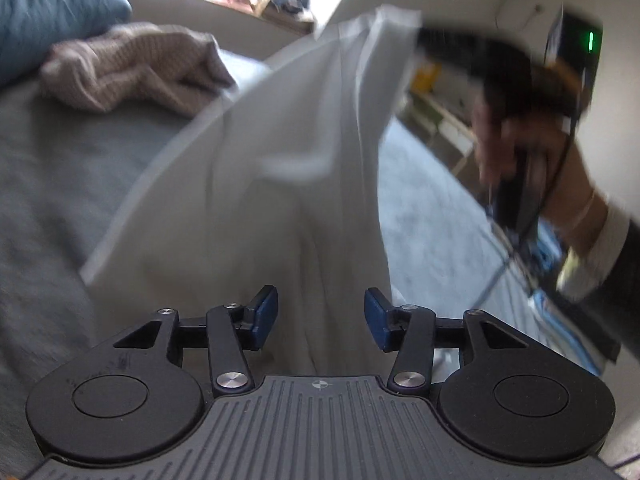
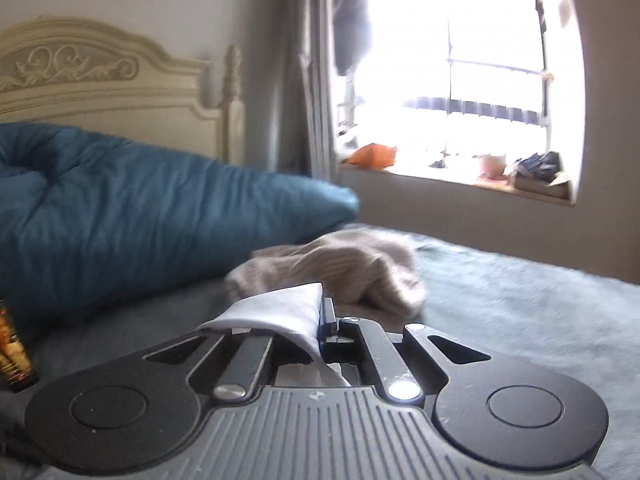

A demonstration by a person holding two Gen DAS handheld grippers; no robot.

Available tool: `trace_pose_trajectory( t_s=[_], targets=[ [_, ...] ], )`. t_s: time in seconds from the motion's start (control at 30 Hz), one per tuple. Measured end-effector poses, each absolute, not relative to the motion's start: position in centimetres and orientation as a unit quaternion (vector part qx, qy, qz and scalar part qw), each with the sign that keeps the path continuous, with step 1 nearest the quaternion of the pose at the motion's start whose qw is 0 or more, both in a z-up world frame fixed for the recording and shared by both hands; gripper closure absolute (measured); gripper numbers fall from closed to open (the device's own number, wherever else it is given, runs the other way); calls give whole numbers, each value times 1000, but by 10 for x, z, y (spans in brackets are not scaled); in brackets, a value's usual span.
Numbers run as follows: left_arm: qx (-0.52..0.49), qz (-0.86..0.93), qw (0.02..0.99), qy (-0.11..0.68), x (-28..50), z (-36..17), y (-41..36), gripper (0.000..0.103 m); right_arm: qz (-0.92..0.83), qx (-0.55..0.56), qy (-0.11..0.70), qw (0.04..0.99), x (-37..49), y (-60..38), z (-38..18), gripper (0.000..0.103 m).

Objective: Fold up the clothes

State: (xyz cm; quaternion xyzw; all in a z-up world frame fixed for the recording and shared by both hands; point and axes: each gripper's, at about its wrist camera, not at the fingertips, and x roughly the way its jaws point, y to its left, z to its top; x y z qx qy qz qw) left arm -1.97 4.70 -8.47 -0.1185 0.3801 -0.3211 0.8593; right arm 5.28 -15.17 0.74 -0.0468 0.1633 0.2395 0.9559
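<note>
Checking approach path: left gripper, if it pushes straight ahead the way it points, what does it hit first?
The white garment. It hangs right in front of the open left gripper, held up at its top by the right gripper. The cloth already seems to lie between the fingers, though blur makes depth uncertain.

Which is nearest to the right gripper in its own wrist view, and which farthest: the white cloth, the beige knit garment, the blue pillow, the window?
1. White cloth, clamped in the right gripper.
2. Beige knit garment, on the bed just ahead.
3. Blue pillow, behind it, left.
4. Window, far wall, right.
</note>
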Motion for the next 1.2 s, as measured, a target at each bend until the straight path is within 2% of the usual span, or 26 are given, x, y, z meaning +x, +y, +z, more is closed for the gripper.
trace_pose_trajectory(
  t_s=[0.1,0.23,0.27,0.3,0.37,0.4,0.5,0.7,0.93,1.1,1.2],
  targets=[
    [-99,-328,850,400,-21,-93,29,47,225,-40,146,963,50,-159,17,102],
    [-84,-316,848,417,-19,-103,15,49,213,-30,124,969,41,-167,31,102],
    [-81,-313,847,422,-18,-106,12,54,213,-27,119,969,37,-169,33,102],
    [-77,-310,846,426,-18,-108,8,70,213,-24,113,970,33,-171,35,102],
    [-69,-304,845,434,-16,-113,1,88,210,-18,105,972,26,-178,39,102],
    [-79,-300,846,435,-18,-113,6,94,210,-16,102,972,21,-183,42,102],
    [-109,-283,853,424,-25,-105,31,101,206,-13,95,974,15,-191,43,102],
    [-129,-217,899,359,-53,-70,109,103,207,-13,82,975,9,-194,49,102],
    [-184,-158,950,196,-74,10,198,103,171,-30,13,985,-8,-197,78,102],
    [-215,-199,947,132,-73,41,210,103,135,-43,-75,987,-36,-209,117,102],
    [-221,-235,939,116,-63,47,188,103,114,-39,-125,985,-50,-220,146,102]
  ],
)
